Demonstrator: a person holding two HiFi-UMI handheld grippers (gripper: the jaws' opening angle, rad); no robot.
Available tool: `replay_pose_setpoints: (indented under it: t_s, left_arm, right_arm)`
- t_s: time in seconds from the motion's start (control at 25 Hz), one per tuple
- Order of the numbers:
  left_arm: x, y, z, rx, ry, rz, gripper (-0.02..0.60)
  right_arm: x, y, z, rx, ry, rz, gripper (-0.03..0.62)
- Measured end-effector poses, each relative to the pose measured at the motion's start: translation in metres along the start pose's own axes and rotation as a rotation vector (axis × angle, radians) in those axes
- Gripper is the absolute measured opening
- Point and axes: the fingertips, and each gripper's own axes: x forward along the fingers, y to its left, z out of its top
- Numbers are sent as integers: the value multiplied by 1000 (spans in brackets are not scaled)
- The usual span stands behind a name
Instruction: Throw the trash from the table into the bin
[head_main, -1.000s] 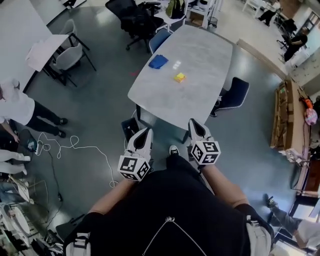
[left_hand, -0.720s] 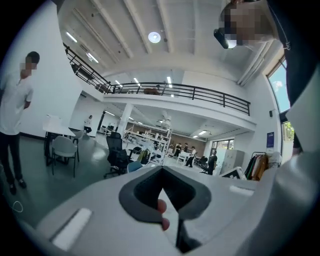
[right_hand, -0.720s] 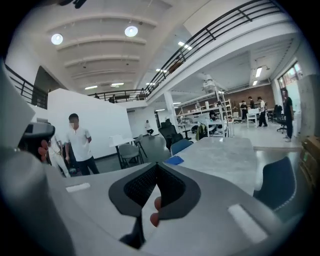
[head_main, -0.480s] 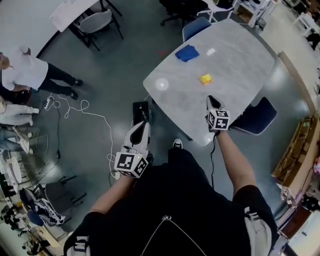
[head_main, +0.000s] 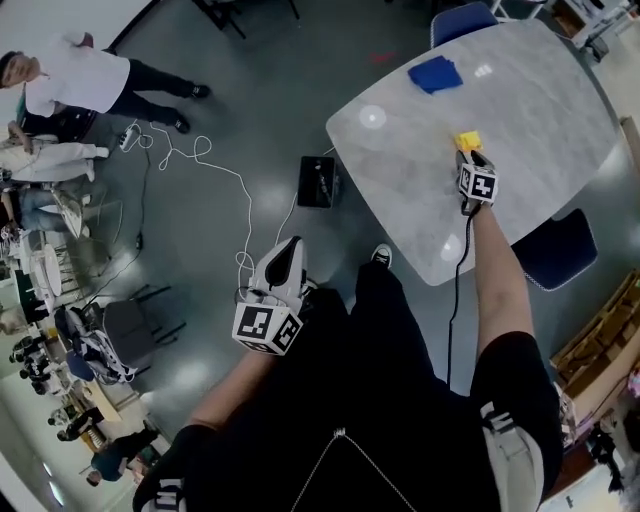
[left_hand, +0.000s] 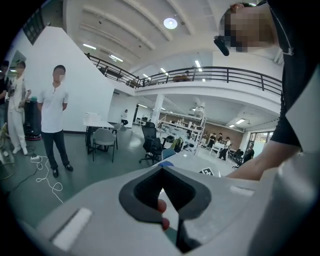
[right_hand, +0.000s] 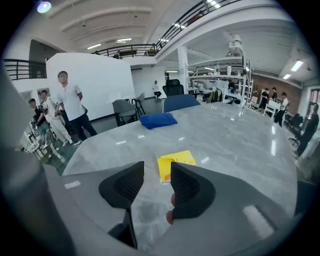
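Right hand-held gripper (head_main: 470, 158) at yellow paper (head_main: 467, 140) on counter (head_main: 540, 130).
Your right jaws stand apart, empty, the paper lying flat just ahead of them; blue item (head_main: 435, 74) lies farther back. Your left hand-held gripper (head_main: 290, 246) is closed on nothing, off the counter beside your leg.

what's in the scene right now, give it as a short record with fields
table: grey marble top, two pieces of trash on it
yellow paper: flat on the table, just ahead of the right gripper
blue cloth: crumpled, near the table's far edge
right gripper: jaws apart, low over the table, aimed at the yellow paper, not gripping it
left gripper: jaws together, empty, held away from the table
black box: stands beside the table, likely the bin
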Motion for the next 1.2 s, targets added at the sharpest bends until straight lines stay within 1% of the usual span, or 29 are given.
replay_pose_setpoints:
  t_s: [0.2, 0.28, 0.32, 0.36, 0.4, 0.48, 0.56, 0.68, 0.8, 0.88, 0.96, 1.08, 1.16, 1.2]
  left_arm:
    - [-1, 14, -2, -2, -5, 46, 0]
    - [-2, 20, -3, -7, 9, 69, 0]
    - [-3, 21, -4, -8, 16, 78, 0]
    - [-4, 23, -5, -9, 18, 83, 0]
    - [-5, 25, -7, -8, 15, 87, 0]
    - [-8, 30, -10, -11, 8, 99, 0]
    - [-12, 34, -11, -22, 5, 115, 0]
    - [-22, 38, -9, -34, -7, 127, 0]
    - [-30, 47, 3, -25, -37, 124, 0]
    - [-32, 51, 11, -19, -63, 112, 0]
    - [-32, 52, 18, -15, -89, 86, 0]
    - [-40, 55, 30, 5, -141, 30, 0]
    - [-45, 61, 40, 22, -180, 1, 0]
    - [-44, 63, 47, 24, -198, -12, 0]
  right_arm:
    - [34, -6, -2, -31, 50, -17, 196]
    - [43, -5, -3, -45, 62, -25, 193]
    - [46, -7, -5, -56, 69, -42, 166]
    - [49, -9, -6, -68, 80, -66, 90]
    - [51, -11, -6, -78, 88, -90, 31]
    - [53, -11, -3, -79, 80, -118, 29]
    - [48, -5, 1, -68, 47, -127, 29]
    - [33, 13, 10, -70, -27, -102, 29]
    - [-4, 50, 30, -26, -128, -64, 29]
    - [-39, 83, 40, 20, -194, -18, 29]
    - [-78, 120, 41, 61, -251, 39, 29]
    - [-140, 187, 37, 127, -305, 130, 29]
    - [-180, 236, 51, 130, -358, 203, 29]
    - [-202, 257, 65, 119, -393, 242, 29]
